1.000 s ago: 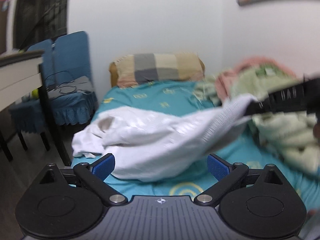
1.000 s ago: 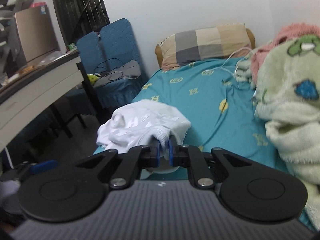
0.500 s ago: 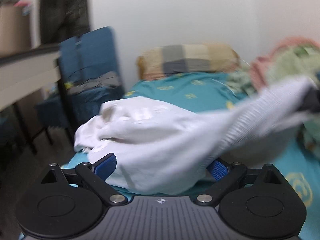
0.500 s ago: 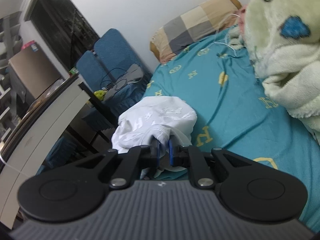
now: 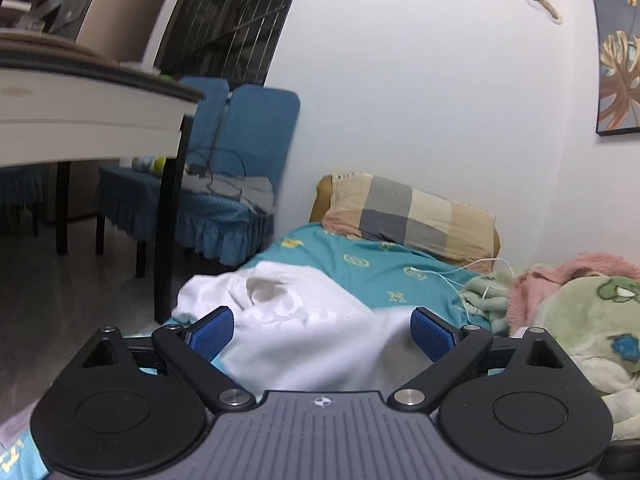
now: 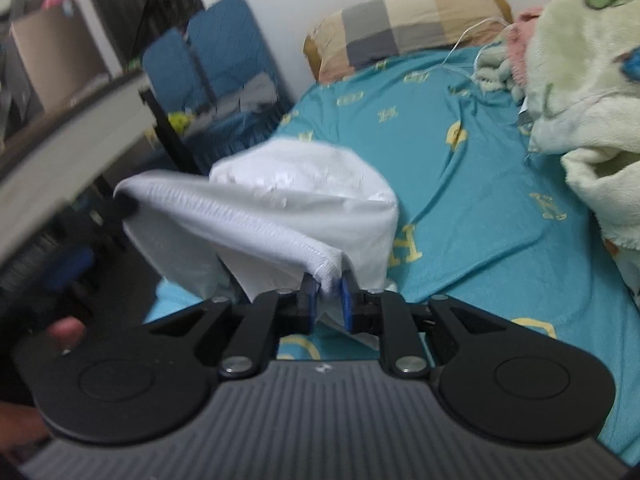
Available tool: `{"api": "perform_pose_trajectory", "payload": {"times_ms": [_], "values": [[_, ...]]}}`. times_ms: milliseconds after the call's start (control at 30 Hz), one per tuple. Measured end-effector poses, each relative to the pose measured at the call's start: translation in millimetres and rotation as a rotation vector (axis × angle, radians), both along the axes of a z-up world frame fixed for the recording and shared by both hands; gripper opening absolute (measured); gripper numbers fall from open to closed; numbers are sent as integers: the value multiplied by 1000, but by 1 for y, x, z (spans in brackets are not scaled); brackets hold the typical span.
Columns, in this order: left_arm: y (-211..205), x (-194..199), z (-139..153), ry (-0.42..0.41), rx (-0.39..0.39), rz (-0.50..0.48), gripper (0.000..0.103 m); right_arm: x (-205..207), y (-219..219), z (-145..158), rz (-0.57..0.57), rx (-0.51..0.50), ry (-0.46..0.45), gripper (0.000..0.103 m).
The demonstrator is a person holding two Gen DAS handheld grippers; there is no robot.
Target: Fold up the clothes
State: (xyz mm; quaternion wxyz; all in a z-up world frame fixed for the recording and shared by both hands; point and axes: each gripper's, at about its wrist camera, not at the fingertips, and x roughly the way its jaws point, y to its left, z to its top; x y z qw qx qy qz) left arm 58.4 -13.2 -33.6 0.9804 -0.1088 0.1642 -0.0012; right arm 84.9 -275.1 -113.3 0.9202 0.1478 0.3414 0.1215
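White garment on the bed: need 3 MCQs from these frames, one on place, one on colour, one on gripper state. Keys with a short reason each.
1. Where does the checked pillow lie?
A. at the head of the bed, by the wall
B. on the blue chair
C. under the desk

2. What colour is the bed sheet?
A. grey
B. teal with yellow motifs
C. plain white

3. How does the right gripper stand?
A. wide open, holding nothing
B. shut on the pink blanket
C. shut on the white garment

Key: 1 A, the pillow sits against the white wall at the bed's far end. 2 B, yellow emblems show on teal cloth. 3 C, a ribbed white hem is pinched between its blue pads.
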Motion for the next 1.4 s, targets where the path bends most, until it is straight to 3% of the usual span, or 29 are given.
{"api": "perform_pose_trajectory", "payload": {"times_ms": [33, 167, 333, 567, 700, 800, 867, 1033, 1100, 1267, 1400], "values": [[0, 0, -1, 13, 1, -1, 97, 3, 3, -4, 8, -9, 16, 31], [-4, 5, -15, 90, 57, 9, 96, 15, 8, -22, 16, -9, 59, 30], [-7, -4, -27, 197, 108, -59, 96, 23, 0, -39, -2, -5, 100, 32], [-48, -20, -60, 307, 401, -212, 96, 19, -12, -40, -3, 59, 39, 32], [-61, -13, -81, 372, 501, -151, 96, 18, -14, -38, -23, 48, 21, 32], [-49, -1, -92, 448, 458, -74, 89, 19, -16, -38, -37, 50, 20, 32], [-39, -3, -81, 441, 410, -66, 81, 19, -14, -37, -37, 44, 16, 32], [-17, -8, -54, 425, 290, -44, 27, 19, -14, -37, -43, 30, 4, 32], [-7, -10, -41, 413, 243, -40, 18, 18, -17, -36, -57, 46, 6, 32], [1, -15, -26, 382, 219, -95, 8, 16, -21, -33, -54, 92, -2, 32], [6, -18, -20, 368, 212, -140, 8, 15, -10, -31, 37, 99, -6, 32]]}}
